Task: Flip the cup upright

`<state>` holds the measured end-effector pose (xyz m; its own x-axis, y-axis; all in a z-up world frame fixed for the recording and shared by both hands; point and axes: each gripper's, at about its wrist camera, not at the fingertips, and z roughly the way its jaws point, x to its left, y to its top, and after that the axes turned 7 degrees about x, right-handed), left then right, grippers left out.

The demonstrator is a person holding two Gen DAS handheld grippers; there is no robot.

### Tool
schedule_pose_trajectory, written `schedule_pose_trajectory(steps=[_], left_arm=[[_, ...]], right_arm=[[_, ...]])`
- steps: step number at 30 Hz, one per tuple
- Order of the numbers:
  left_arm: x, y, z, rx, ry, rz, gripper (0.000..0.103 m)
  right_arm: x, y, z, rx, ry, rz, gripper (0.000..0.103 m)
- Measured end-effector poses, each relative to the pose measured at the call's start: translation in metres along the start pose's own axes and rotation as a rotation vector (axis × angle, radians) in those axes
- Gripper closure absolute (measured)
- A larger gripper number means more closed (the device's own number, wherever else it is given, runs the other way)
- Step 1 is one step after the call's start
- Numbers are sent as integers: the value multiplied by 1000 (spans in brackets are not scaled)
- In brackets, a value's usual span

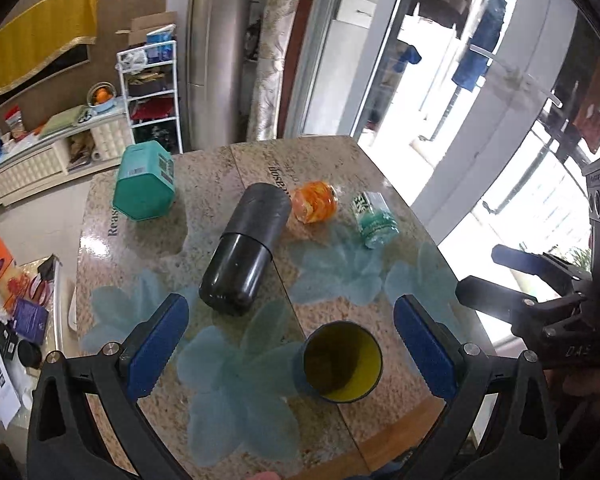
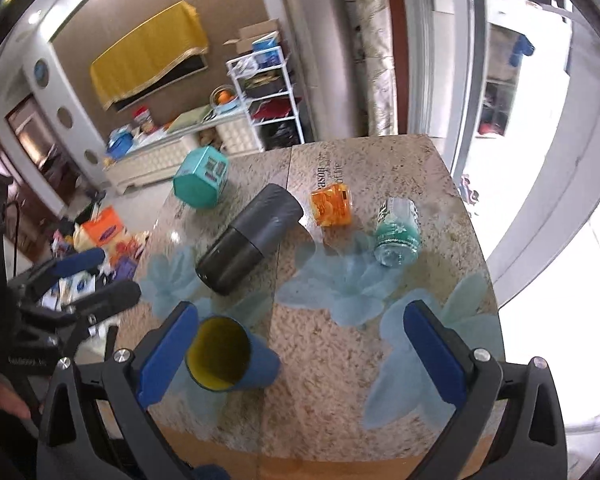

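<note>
A blue cup with a yellow inside point(image 1: 342, 362) stands upright on the table, mouth up, near the front edge; it also shows in the right wrist view point(image 2: 228, 354). My left gripper point(image 1: 292, 344) is open and empty, held above the table with the cup between its blue fingers and nearer the right one. My right gripper point(image 2: 312, 348) is open and empty, with the cup just inside its left finger point(image 2: 168, 352). Each gripper shows at the side of the other's view, the right one point(image 1: 508, 276) and the left one point(image 2: 96, 276).
On the flower-patterned table point(image 1: 340, 160) lie a black cylinder on its side point(image 1: 246, 248), a teal hexagonal box point(image 1: 146, 182), an orange jar point(image 1: 314, 202) and a green-labelled bottle point(image 1: 374, 220). Clutter covers the floor at left point(image 1: 16, 300). A glass door is at right.
</note>
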<state>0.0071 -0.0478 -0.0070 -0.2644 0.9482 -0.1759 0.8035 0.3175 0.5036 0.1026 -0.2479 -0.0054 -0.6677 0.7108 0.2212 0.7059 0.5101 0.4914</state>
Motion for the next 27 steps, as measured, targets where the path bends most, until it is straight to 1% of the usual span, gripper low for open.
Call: schedule_pose_trajectory(steps=[6,12,19,27], left_arm=[[15,-6,-2,17,-44,53,0],[28,-6,-11,-2,-78,87,0],[33,-2,-17,-24,-96,113,0],[32,-6,-19,-24,-109,124,0]], right_arm=[[19,-9,-3,-21,-42,52,0],[36,-14,-5,-47,-70,92,0],[47,-15,-16,-114,-130,75,0],[48,-18,-17,-150,-128,73,0]])
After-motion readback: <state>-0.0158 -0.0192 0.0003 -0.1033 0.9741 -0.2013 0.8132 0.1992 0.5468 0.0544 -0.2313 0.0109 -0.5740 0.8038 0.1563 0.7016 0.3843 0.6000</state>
